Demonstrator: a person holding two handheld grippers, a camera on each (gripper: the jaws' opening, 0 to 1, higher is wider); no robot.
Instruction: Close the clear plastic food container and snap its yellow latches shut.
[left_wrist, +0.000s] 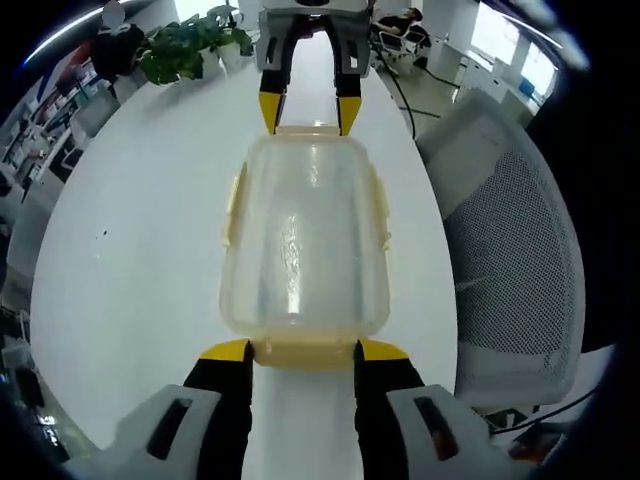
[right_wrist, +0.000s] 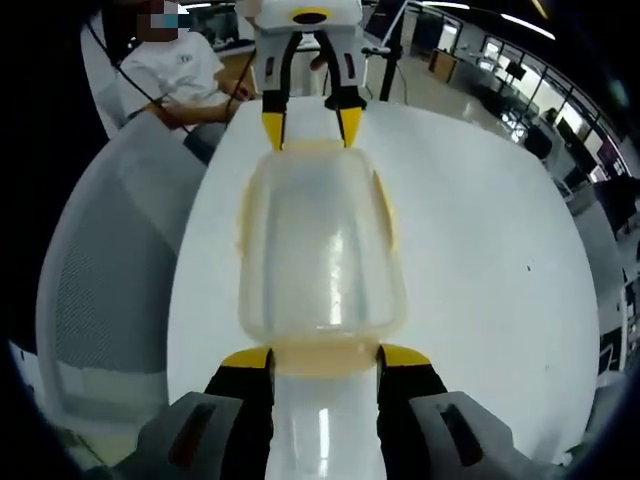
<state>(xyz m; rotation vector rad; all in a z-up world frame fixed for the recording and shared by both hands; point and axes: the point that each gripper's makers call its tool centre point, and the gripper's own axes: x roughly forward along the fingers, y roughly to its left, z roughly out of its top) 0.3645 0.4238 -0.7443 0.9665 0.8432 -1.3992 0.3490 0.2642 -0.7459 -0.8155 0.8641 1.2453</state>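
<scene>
Container: the clear plastic food container (left_wrist: 305, 235) sits on the white desk (left_wrist: 140, 260), lid on, lying lengthwise between the two grippers, near the desk edge that faces the mesh chair (left_wrist: 510, 270).
Latches: a yellow latch (left_wrist: 383, 210) runs along each long side; the end latch (left_wrist: 305, 352) lies between the left gripper's tips, and the opposite end latch (right_wrist: 320, 358) between the right gripper's tips.
Left gripper: the left gripper (left_wrist: 305, 352) has its yellow-tipped jaws spread about as wide as the end latch, one tip at either side of it; whether they press it I cannot tell.
Right gripper: the right gripper (right_wrist: 325, 358) stands the same way at the other end, jaws parted around that latch.
Background: a potted plant (left_wrist: 185, 45) stands at the desk's far end in the left gripper view; a seated person (right_wrist: 185, 70) shows beyond the desk in the right gripper view.
</scene>
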